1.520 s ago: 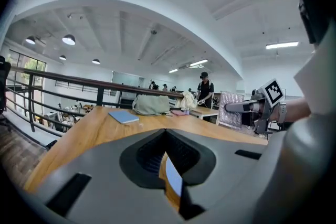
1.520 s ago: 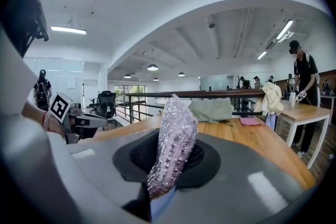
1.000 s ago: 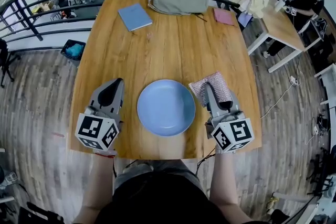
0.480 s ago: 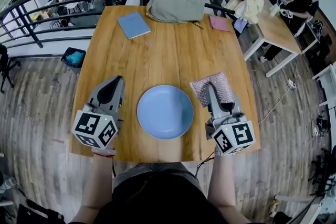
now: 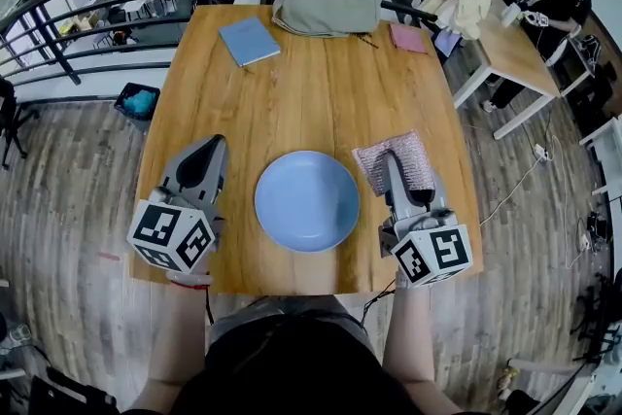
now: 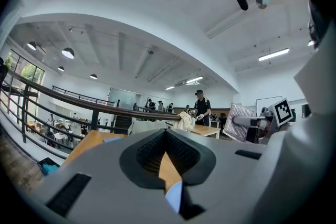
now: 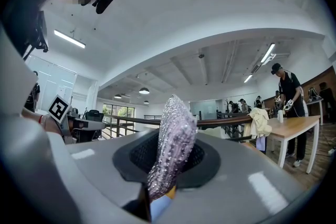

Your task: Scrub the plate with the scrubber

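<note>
Here, at the lower left of the head view, the left gripper rests on the wooden table just beside the plate. Its own view shows the jaws drawn together with nothing between them, only a sliver of wood and blue rim showing below the pads. It is probably parked there so it can come in and steady the plate's edge once rubbing begins.

In the lower middle sits the plate, round, pale blue and flat on the wood, close to the person's body. Neither gripper touches it. That central spot puts it within easy reach of both sides.

To the lower right, the right gripper is clamped on the scrubber, a sparkly pinkish pad. In the right gripper view the pad stands edge-on between the closed jaws, sticking out well past them (handy, since the free part is what would meet the plate). In the head view the pad appears to lie on the table, just beside the plate's right rim.

So the scrubber is in hand but scrubbing has not begun; the next move would be to lift it left onto the plate.
</note>
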Tool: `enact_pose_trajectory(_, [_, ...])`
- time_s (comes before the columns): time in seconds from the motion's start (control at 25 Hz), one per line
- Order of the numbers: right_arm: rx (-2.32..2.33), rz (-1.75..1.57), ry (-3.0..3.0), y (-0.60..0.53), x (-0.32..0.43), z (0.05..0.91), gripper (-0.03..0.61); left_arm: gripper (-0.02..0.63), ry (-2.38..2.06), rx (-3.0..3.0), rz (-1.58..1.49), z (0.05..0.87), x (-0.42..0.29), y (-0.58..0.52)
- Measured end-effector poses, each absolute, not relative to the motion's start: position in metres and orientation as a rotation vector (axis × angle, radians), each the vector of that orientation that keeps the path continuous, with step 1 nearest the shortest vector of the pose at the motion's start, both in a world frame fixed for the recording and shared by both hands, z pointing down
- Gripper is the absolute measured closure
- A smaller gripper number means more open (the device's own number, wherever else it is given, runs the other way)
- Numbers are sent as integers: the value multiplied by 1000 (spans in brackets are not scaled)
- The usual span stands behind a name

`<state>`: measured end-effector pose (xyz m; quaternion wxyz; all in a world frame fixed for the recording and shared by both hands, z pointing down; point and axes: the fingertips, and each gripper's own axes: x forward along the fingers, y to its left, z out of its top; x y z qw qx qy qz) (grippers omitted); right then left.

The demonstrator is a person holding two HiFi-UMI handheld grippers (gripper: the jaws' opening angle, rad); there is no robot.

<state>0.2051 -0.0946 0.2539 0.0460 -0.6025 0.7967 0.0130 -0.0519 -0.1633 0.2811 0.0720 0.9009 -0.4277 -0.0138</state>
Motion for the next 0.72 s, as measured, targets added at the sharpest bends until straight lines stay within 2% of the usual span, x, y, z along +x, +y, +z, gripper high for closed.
enact_pose_trajectory(0.72, [-1754, 93, 2503, -88, 184, 255, 503, 617, -1265, 2692, -40, 289, -50, -158])
